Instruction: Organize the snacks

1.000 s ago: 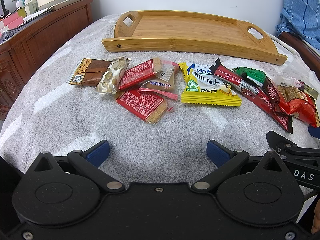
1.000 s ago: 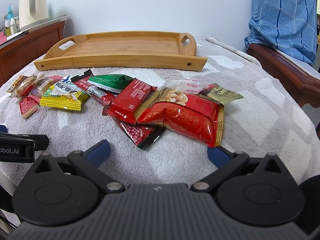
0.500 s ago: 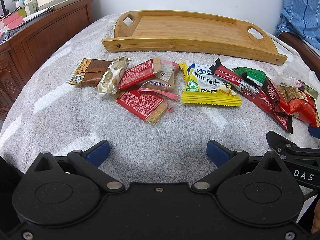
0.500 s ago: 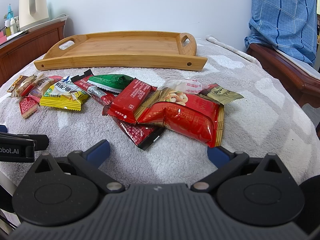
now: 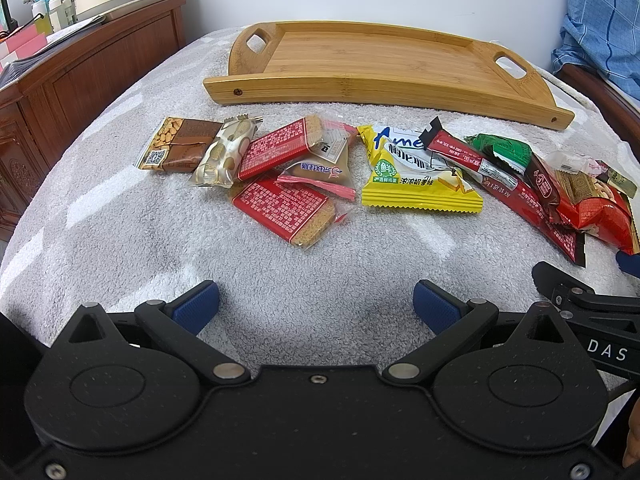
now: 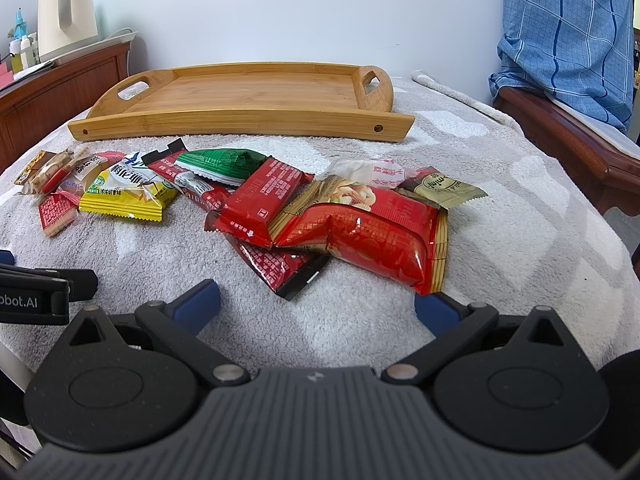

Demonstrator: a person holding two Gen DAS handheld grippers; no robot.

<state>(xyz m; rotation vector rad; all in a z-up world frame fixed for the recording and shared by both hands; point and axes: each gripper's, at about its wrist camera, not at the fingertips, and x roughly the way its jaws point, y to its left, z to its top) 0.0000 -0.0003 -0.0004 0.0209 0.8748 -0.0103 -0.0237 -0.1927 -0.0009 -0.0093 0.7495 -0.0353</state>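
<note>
Both tongs, left gripper point(image 5: 316, 306) and right gripper point(image 6: 318, 306), are spread wide and grip nothing. Snacks point(image 5: 416, 172) lie loose on the grey blanket point(image 5: 120, 240). Wooden tray point(image 5: 384, 60), at 12 o'clock beyond them, is bare. Sorting: not yet begun.

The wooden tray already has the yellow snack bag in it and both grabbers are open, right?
Not quite. The wooden tray has nothing in it. The yellow snack bag lies on the grey blanket in front of the tray, as the left wrist view shows. Both the left gripper and the right gripper are open.
</note>
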